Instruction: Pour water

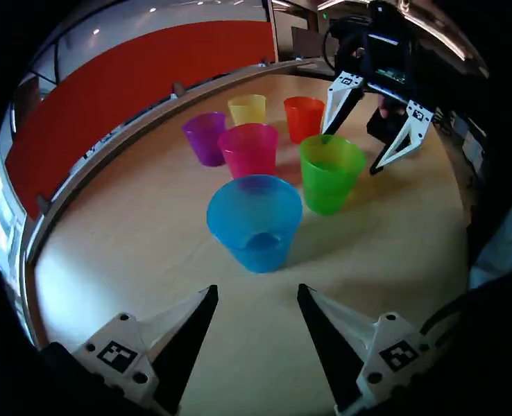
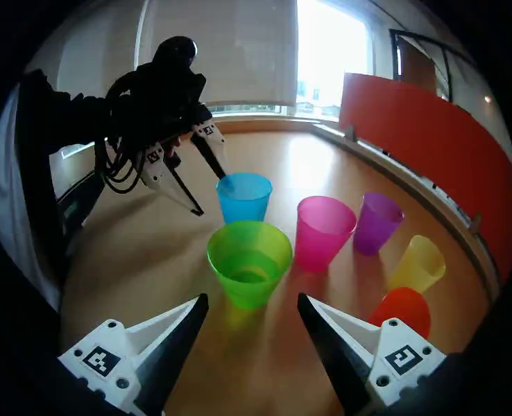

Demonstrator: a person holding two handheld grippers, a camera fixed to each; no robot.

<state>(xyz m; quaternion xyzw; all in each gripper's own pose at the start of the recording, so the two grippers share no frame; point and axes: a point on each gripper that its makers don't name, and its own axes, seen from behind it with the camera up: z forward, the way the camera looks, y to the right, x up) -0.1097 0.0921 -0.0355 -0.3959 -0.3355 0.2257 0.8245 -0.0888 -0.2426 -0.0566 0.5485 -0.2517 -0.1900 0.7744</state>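
The left hand-held gripper (image 1: pixel 256 291) hangs low over the wooden worktop (image 1: pixel 138 243) with its fingers spread wide and nothing between them. Straight ahead of the fingertips, a short way off and not touching, stands the blue cup (image 1: pixel 256 222), upright, its mouth open toward the camera. Beyond it and slightly right is the green cup (image 1: pixel 331 172). Directly behind the blue one is the pink cup (image 1: pixel 249 149), with the purple cup (image 1: pixel 205 137) to its left. Farthest off are the yellow cup (image 1: pixel 247 109) and the orange cup (image 1: pixel 304 118), side by side. A red panel (image 1: pixel 138 83) runs along the worktop's far edge.

The right hand-held gripper (image 2: pixel 251 299) faces the group from the opposite side, also with its fingers spread and empty. The green cup sits just ahead of them, centred on the gap, its base close to the tips. A darker ring shows low inside it — whether that is water I cannot tell. From here the blue cup stands behind the green one, and the left hand-held gripper is raised beyond it, held by a person in a dark sleeve (image 2: pixel 55 118).
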